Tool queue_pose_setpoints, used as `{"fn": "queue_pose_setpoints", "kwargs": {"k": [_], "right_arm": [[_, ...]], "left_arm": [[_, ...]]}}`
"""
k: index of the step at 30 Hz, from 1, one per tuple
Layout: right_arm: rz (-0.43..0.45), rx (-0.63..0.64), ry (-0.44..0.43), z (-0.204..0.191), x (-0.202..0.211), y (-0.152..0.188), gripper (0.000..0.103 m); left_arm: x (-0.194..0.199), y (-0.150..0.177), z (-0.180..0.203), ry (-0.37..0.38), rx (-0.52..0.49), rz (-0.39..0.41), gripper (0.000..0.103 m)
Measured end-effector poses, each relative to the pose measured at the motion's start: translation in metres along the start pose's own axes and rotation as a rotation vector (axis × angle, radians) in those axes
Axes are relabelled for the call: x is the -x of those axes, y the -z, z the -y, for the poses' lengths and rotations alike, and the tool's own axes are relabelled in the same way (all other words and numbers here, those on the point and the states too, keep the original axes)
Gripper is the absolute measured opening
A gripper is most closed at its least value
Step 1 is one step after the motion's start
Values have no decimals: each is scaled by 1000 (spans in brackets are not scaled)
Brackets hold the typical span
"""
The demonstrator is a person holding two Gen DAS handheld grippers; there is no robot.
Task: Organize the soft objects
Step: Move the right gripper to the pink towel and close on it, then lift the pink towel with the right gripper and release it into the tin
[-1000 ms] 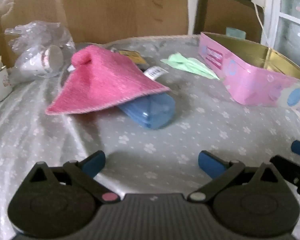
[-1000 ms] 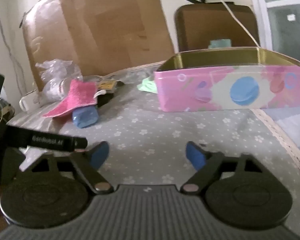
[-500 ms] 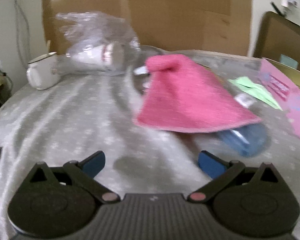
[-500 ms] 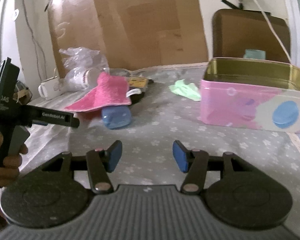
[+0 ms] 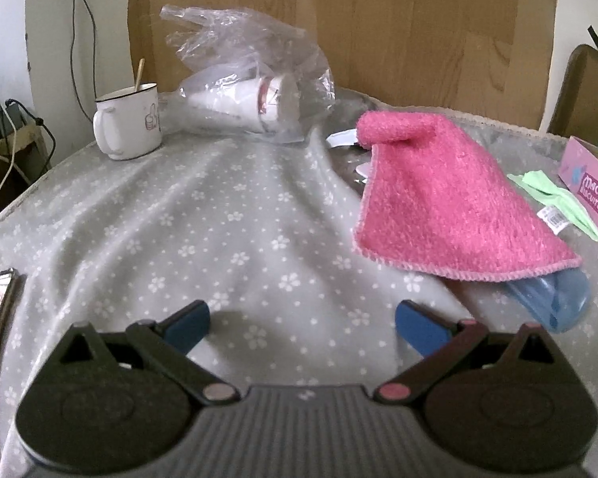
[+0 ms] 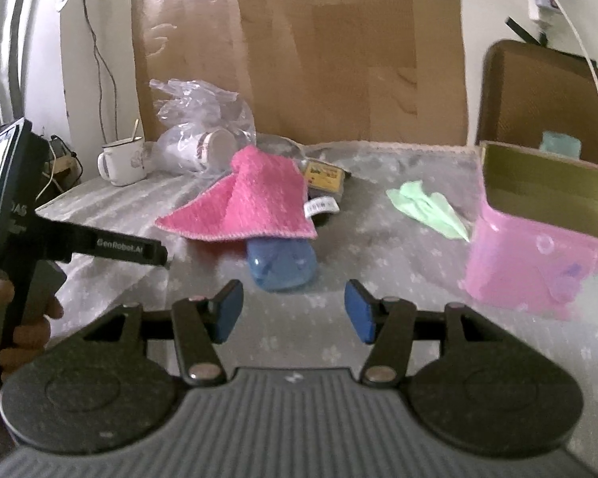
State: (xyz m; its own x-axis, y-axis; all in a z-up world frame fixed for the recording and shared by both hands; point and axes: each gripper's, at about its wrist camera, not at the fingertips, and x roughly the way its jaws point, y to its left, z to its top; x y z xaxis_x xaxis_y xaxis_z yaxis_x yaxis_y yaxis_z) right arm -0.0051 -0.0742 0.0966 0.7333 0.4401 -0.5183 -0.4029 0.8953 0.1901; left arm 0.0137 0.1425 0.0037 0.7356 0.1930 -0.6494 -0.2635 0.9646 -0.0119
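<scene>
Both hand-held grippers, left (image 5: 301, 324) and right (image 6: 294, 310), gape empty before the pink cloth (image 5: 446, 207); only the right view shows the yellow packet (image 6: 323, 174) behind it.

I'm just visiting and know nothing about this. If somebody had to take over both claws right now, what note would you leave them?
Left claw: open, nothing in it, above the bare tablecloth.
Right claw: open, nothing in it, facing the blue case.
Where things are: the pink towel lies draped over the blue case; the green cloth lies flat on the tablecloth between the towel and the pink tin. The tin stands open; what shows of its inside looks empty.
Done: nothing visibly sorted yet.
Left: probably pick up the towel and the green cloth and put them away, likely in the tin.
</scene>
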Motion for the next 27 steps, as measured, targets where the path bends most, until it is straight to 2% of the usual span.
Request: {"fn": "queue_pose_setpoints", "kwargs": {"k": [8, 14, 17, 18, 19, 21, 25, 27], "right_arm": [[42, 68, -21, -11, -37, -43, 60], [-25, 99, -38, -22, -88, -60, 61], [-56, 130, -9, -26, -110, -61, 60], [-66, 145, 0, -27, -116, -61, 56], [-75, 149, 1, -26, -119, -60, 49], [-61, 123, -17, -22, -114, -62, 20], [28, 159, -5, -25, -81, -61, 14], [40, 168, -43, -23, -61, -56, 14]], "left_arm": [[4, 2, -2, -6, 40, 20, 103], [4, 2, -4, -17, 57, 30, 103], [4, 2, -4, -24, 65, 36, 103], [4, 2, -5, -24, 66, 36, 103], [4, 2, -5, -23, 68, 36, 103], [4, 1, -5, -22, 73, 35, 103], [3, 1, -7, -16, 82, 32, 103], [3, 1, -9, -11, 84, 34, 103]]}}
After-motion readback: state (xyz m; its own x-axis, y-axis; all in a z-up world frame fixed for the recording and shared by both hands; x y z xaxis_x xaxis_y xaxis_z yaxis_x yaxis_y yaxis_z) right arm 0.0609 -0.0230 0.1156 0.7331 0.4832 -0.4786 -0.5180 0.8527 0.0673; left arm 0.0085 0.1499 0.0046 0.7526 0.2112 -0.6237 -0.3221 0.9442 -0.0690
